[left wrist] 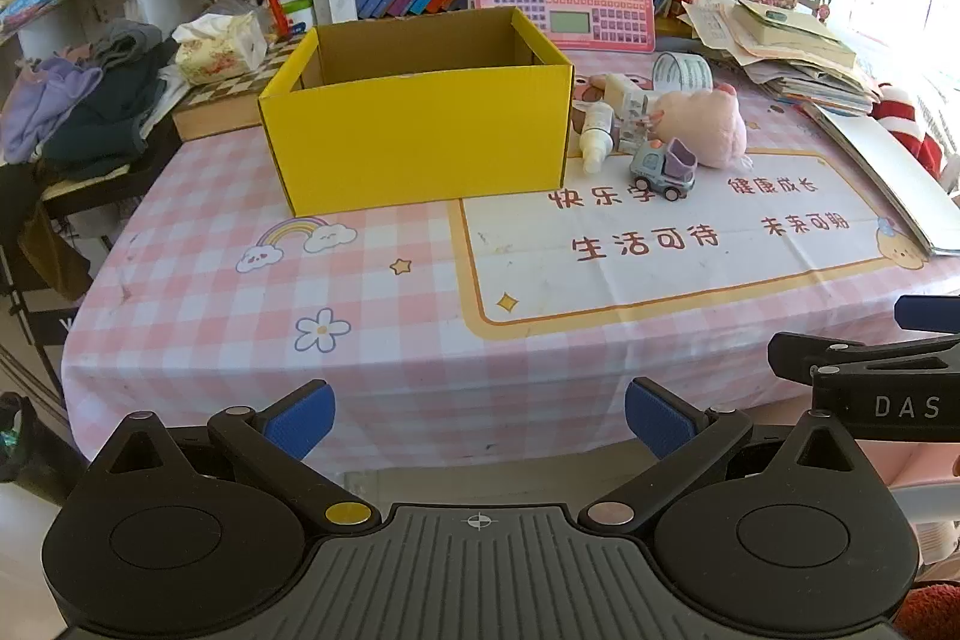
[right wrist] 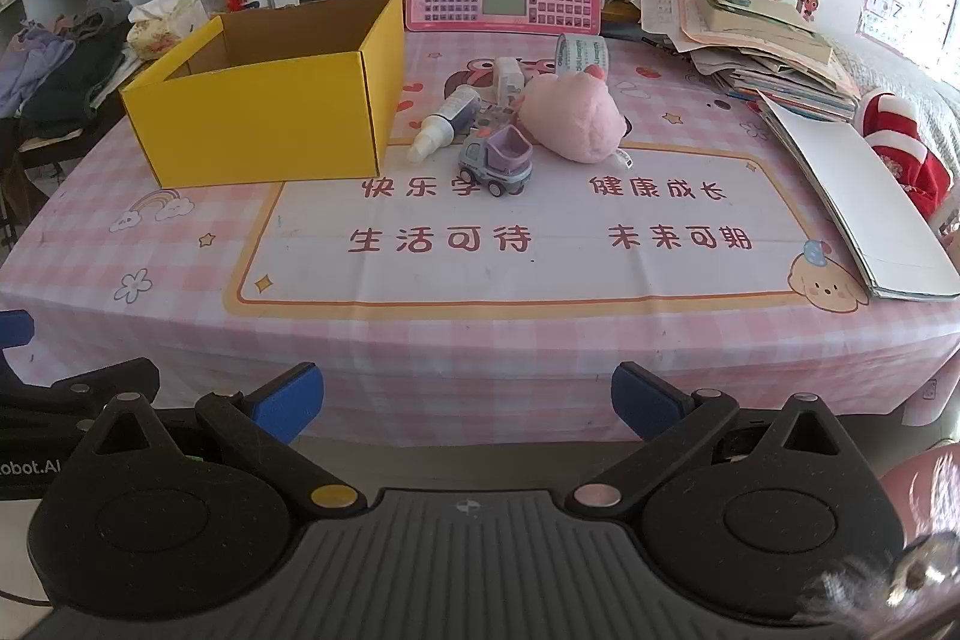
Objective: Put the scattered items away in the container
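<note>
Right of the open yellow box [right wrist: 264, 124] lie the pink plush [right wrist: 573, 118] (soft, light; pinch its body), rigid toy truck [right wrist: 498, 160], slick bottle [right wrist: 444, 124]; left gripper [left wrist: 480, 421] and right gripper [right wrist: 468, 400] gape wide, empty.

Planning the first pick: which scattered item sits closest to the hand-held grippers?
The grey toy truck with the purple bed; it stands in front of the pink plush and the white bottle.
</note>
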Available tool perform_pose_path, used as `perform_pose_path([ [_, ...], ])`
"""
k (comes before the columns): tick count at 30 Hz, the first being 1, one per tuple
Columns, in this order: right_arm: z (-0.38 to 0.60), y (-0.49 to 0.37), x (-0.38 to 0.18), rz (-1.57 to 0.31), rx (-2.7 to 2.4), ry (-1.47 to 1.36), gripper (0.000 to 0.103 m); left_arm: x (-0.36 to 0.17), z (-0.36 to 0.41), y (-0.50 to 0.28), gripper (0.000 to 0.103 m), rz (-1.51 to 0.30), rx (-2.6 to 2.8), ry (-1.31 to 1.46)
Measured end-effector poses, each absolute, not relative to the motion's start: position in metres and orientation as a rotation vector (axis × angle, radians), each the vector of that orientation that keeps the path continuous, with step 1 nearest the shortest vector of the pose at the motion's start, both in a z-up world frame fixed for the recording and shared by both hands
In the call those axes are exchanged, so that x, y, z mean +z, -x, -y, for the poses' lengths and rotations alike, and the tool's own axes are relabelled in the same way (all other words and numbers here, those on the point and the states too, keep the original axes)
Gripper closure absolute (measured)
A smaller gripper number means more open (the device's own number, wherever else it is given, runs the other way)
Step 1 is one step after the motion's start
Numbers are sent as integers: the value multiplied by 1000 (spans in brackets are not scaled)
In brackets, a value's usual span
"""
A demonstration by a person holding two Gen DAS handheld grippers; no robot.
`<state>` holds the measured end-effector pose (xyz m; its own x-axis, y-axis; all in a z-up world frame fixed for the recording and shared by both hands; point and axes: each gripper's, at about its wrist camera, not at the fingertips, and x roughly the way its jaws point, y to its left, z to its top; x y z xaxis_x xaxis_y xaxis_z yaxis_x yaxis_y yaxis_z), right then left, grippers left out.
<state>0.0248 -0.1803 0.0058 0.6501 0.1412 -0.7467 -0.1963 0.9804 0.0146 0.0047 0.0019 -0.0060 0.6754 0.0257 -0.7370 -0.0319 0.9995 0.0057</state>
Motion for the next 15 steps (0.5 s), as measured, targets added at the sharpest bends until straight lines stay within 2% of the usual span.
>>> perform_pose_path([
  [15,181,-27,3,-847,195,63,0,-6,-2,-5,0,-837,40,4],
])
